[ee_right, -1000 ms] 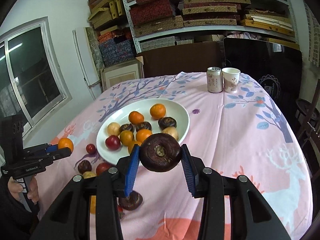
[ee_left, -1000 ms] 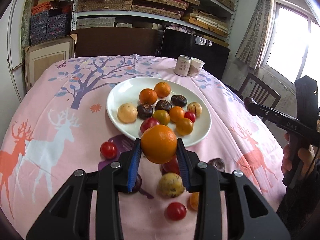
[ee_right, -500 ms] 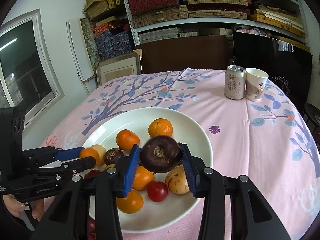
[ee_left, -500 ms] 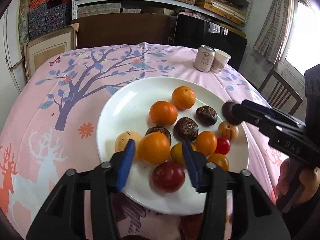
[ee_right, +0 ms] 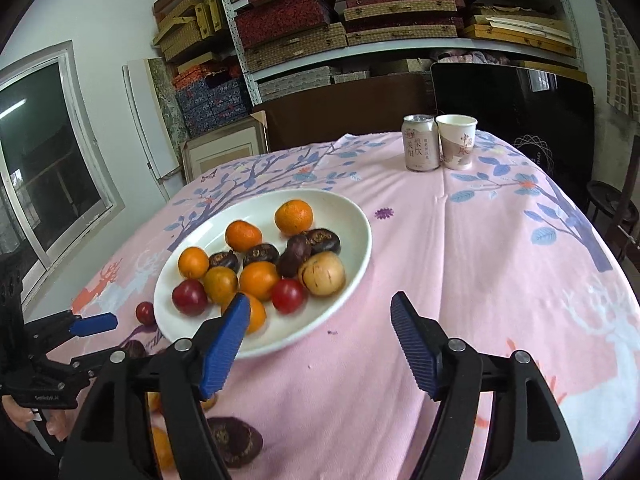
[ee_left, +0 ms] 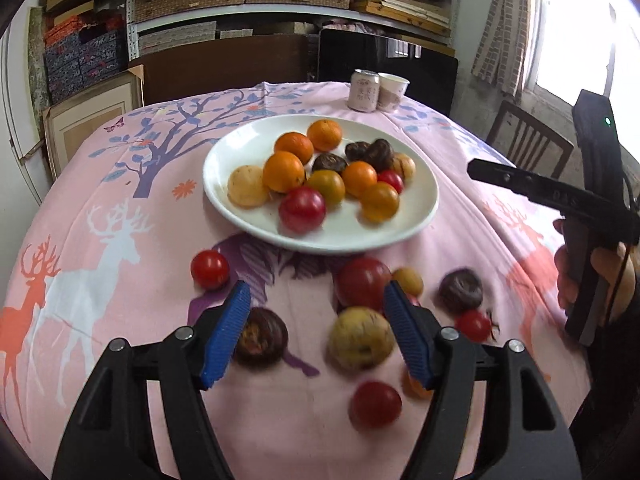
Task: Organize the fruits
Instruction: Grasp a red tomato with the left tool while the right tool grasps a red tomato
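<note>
A white plate [ee_left: 240,152] holds several oranges, dark fruits, red and yellow ones. An orange [ee_left: 283,171] and a dark purple fruit [ee_right: 294,254] lie in the pile. My left gripper [ee_left: 318,320] hovers over loose fruit on the pink cloth in front of the plate, its jaws opening and gripping nothing. Below it lie a yellow fruit [ee_left: 360,339], a dark fruit [ee_left: 260,336] and a red plum [ee_left: 362,283]. My right gripper [ee_right: 320,316] hangs at the plate's [ee_right: 344,216] near right rim, jaws opening, with nothing between them.
A drink can [ee_right: 420,143] and a paper cup [ee_right: 457,142] stand at the table's far side. A cherry tomato [ee_left: 209,269] and other small fruits lie near the front edge. A wooden chair [ee_left: 528,140] stands to the right, shelves behind.
Both grippers carried their fruit over the plate, let go of the orange and the dark fruit there, opened wide and drew back toward the near side of the table.
</note>
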A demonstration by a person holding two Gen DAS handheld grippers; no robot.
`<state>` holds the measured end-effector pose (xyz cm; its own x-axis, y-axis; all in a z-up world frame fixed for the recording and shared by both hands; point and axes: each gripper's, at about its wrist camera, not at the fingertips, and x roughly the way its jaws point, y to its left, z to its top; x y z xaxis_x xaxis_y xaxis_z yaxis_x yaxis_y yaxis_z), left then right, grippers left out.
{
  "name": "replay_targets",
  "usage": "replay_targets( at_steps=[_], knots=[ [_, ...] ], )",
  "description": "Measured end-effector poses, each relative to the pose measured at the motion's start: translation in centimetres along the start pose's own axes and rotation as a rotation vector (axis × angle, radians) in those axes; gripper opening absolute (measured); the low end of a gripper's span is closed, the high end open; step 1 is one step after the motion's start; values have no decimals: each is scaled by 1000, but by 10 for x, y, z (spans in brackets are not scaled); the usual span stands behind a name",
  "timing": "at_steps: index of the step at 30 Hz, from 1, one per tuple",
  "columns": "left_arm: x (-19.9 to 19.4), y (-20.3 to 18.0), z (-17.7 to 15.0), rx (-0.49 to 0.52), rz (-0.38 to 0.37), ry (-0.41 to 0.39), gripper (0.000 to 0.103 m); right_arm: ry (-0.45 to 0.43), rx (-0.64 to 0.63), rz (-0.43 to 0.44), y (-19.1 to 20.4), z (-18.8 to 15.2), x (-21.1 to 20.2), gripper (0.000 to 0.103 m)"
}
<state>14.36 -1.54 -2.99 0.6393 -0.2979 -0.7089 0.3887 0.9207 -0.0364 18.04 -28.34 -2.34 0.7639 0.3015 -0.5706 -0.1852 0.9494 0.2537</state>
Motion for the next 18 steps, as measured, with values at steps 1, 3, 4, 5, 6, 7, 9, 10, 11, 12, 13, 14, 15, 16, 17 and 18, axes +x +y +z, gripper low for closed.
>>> replay_targets(
  at_steps=[1,3,4,5,6,7,9,10,11,12,13,14,15,16,17,18],
  knots=[
    [-6,-5,-9,22,0,3,67,11,-4,-1,0,-5,-3,73],
    [-17,-12,-24,54,-1,10,67,20,-22,-7,3,-16,-13,74],
    [-21,-14,-31,68,2,18,67,22,-32,-12,5,-22,-18,78],
    [-23,-17,-38,85,11,30,67,22,-41,-17,7,-27,-23,83],
    [-23,-18,-44,94,17,41,67,22,-47,-24,7,-33,-28,86],
    [-22,-19,-49,97,15,56,67,26,-49,-30,7,-37,-30,90],
    [-16,-20,-56,90,7,84,63,45,-36,-22,6,-42,-35,91],
    [-13,-22,-57,87,-6,95,58,48,-26,-7,5,-45,-38,91],
    [-9,-25,-58,93,-17,106,55,59,-19,7,5,-48,-39,91],
    [-4,-28,-58,104,-15,115,52,82,-12,21,5,-51,-38,91],
    [1,-31,-58,113,-12,136,40,108,-4,41,5,-54,-36,91],
    [2,-32,-57,111,-17,134,37,135,5,71,5,-57,-34,91],
    [3,-32,-56,106,-25,129,32,159,11,97,7,-61,-32,90],
    [4,-32,-56,102,-32,130,28,170,0,100,10,-66,-33,83],
    [2,-31,-57,95,-35,118,27,180,-22,97,14,-69,-34,67],
    [0,-29,-56,84,-39,101,27,200,-57,98,21,-73,-33,59]
  ],
)
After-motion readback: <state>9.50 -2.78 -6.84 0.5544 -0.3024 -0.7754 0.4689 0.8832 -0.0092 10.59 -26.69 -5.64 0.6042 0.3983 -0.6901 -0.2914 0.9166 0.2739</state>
